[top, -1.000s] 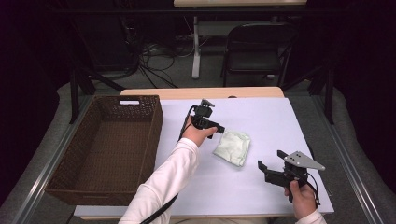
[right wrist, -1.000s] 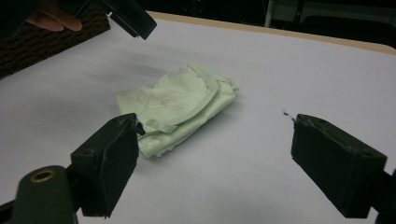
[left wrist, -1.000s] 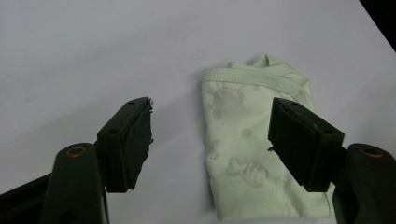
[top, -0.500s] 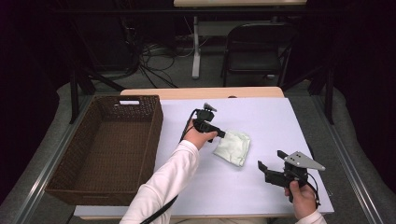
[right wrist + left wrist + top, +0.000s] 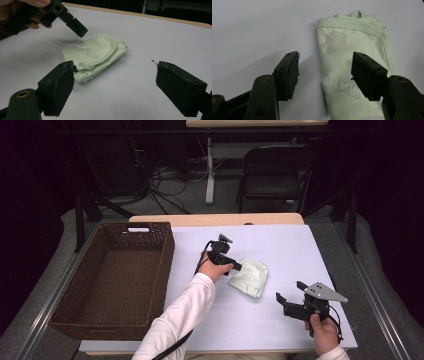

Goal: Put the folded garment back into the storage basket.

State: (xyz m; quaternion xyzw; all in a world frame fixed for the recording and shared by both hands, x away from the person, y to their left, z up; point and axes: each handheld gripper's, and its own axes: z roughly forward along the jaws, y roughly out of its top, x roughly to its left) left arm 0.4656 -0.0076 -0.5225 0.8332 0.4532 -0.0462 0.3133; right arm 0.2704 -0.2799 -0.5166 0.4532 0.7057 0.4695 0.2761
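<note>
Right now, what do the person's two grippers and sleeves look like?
Both grippers are black. The left gripper trails a black cable along a white sleeve. The right gripper carries a grey three-cornered plate on top and has a white cuff behind it. Its fingers are blocky black pads with brass-coloured pivot rivets.

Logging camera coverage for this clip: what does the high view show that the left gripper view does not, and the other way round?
High view alone: the brown wicker basket at the table's left, the right gripper held open near the front edge, the left sleeve, and a chair behind the table.

Left gripper view alone: the stitched hem and faint printed pattern on the pale green cloth, with the left gripper open at its edge.

Both: the folded cloth lying on the white table.
</note>
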